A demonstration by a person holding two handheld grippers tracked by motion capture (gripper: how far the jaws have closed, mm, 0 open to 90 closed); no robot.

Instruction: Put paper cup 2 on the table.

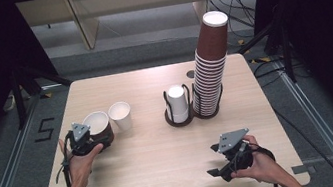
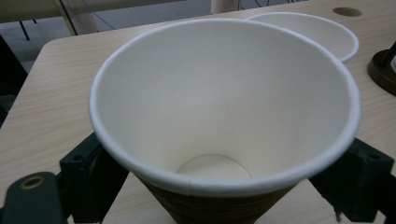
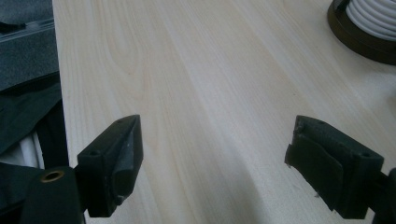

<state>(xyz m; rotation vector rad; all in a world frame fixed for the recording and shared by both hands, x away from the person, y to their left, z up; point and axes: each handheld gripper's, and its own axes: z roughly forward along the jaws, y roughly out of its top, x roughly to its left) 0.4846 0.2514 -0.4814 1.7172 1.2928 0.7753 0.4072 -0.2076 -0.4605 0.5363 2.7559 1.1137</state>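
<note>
The brown paper cup [image 2: 219,116] stands upright on the wooden surface [image 1: 163,149] near its left edge, its white inside empty and its rim wide open toward the camera in the left gripper view. The left gripper [image 1: 92,139] has the cup between its two black jaws, one on each side of the ribbed brown wall just under the rim; the jaws sit right against the cup, though whether they press on it firmly cannot be told. In the high view the person's left hand [image 1: 80,163] holds that gripper from below, with the grey three-cornered plate on top. Just beside the brown cup, to its right, stands a smaller white paper cup [image 1: 120,116], also upright and empty, the two rims nearly touching. Farther right, near the middle of the surface, a round dark holder [image 1: 179,118] carries a short stack of white cups [image 1: 177,101], and right next to it a tall leaning stack of brown cups [image 1: 211,66] rises from a second holder. The right gripper [image 1: 221,159] rests low over the front right part of the surface, well apart from all the cups, held by the right hand [image 1: 256,162]; its jaws stand wide open with only bare wood between them.
</note>
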